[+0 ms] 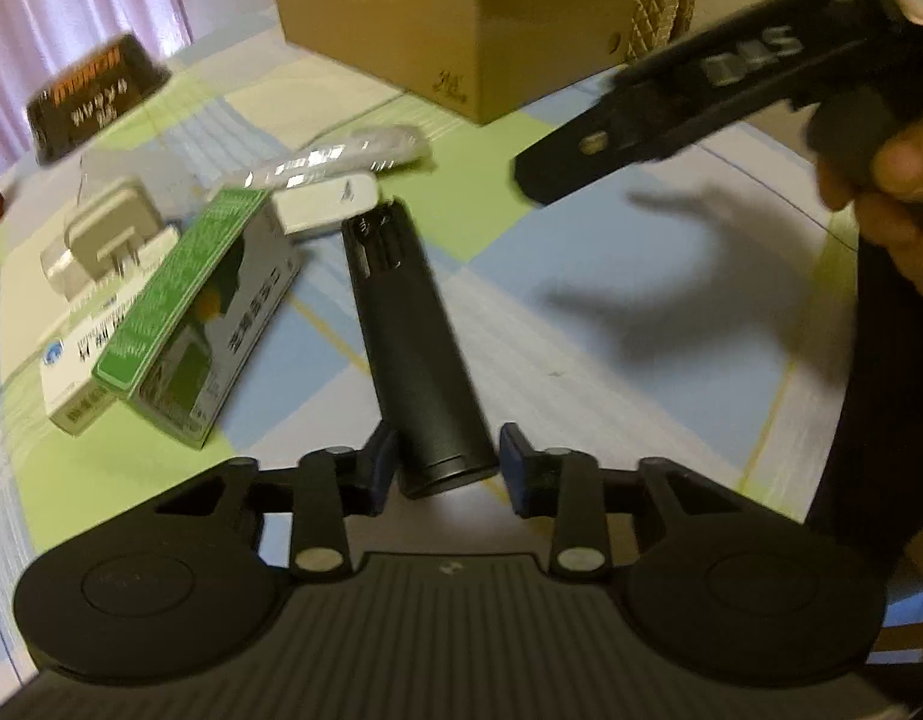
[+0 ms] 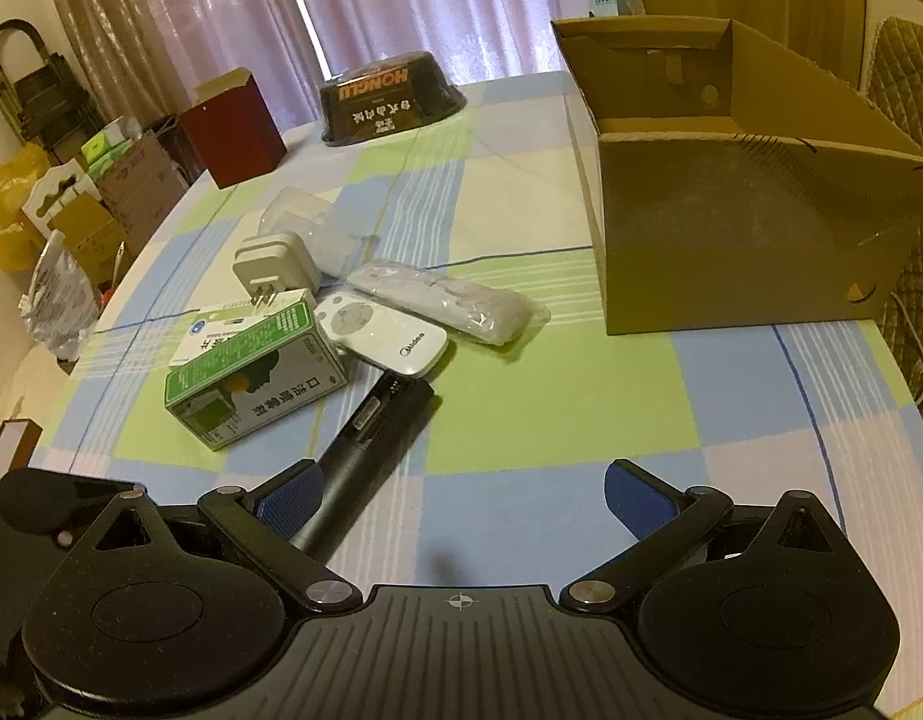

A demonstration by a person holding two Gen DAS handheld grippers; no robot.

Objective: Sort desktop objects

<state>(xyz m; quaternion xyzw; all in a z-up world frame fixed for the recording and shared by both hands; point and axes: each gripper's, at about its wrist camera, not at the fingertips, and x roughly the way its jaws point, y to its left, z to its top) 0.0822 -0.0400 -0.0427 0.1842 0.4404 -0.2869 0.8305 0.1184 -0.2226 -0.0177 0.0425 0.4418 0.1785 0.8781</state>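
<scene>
Left gripper [image 1: 446, 465] fingers close around a black tube [image 1: 410, 342] on the tabletop [image 2: 551, 408]; right gripper [image 2: 461, 501] fingers spread wide, empty.

This looks like a lived-in room of a home, probably a dining or living area. A checked blue, green and white tablecloth [image 2: 551, 420] covers the table filling the middle of the right wrist view. Pale pink gathered curtains [image 2: 221, 18] hang across the top. At the far left, stacked cardboard cartons [image 2: 134, 180] and a yellow plastic bag [image 2: 2, 204] crowd the floor. At the right edge stands what seems a quilted tan chair back [image 2: 908, 69].
</scene>
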